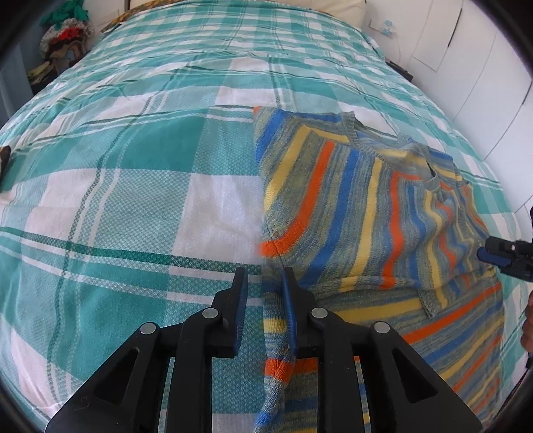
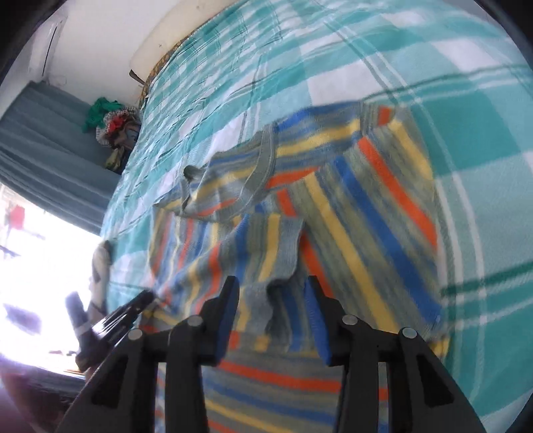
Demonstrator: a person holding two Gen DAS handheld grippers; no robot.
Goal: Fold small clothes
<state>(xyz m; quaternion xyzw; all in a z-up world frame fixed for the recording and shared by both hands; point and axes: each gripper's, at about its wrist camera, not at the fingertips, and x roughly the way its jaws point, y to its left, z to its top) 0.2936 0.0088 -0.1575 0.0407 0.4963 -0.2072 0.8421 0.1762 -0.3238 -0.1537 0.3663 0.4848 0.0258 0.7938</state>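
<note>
The left gripper (image 1: 263,283) had its two fingers apart, with blue pads on their inner faces. A narrow strip of the striped sweater (image 1: 359,213) ran down between them, lying against the right-hand finger; whether that finger actually pressed on it could not be told, but the fingers were not closed on the cloth. The strip hung loose below the fingers, blurred at its lower end.

The right gripper (image 2: 269,293) also stood with its fingers apart. A rumpled edge of the sweater (image 2: 349,206) sat in the gap between them, not pinched. In the left wrist view the right gripper (image 1: 499,254) showed at the sweater's far right edge, just beside the cloth. In the right wrist view the left gripper (image 2: 130,311) appeared at the sweater's left edge, blurred against the bright window (image 2: 40,283).

The sweater, striped in blue, yellow, orange and grey-green, lay on the checked bedspread (image 1: 133,166), partly folded: one flap was turned over the body, with the neckline toward the head of the bed. Around the sweater the teal and white bedspread covered the whole bed. Beyond the sweater, past the bed's far corner, a pile of clothes (image 1: 65,36) sat by the wall, and a pillow (image 1: 339,8) lay at the head.
</note>
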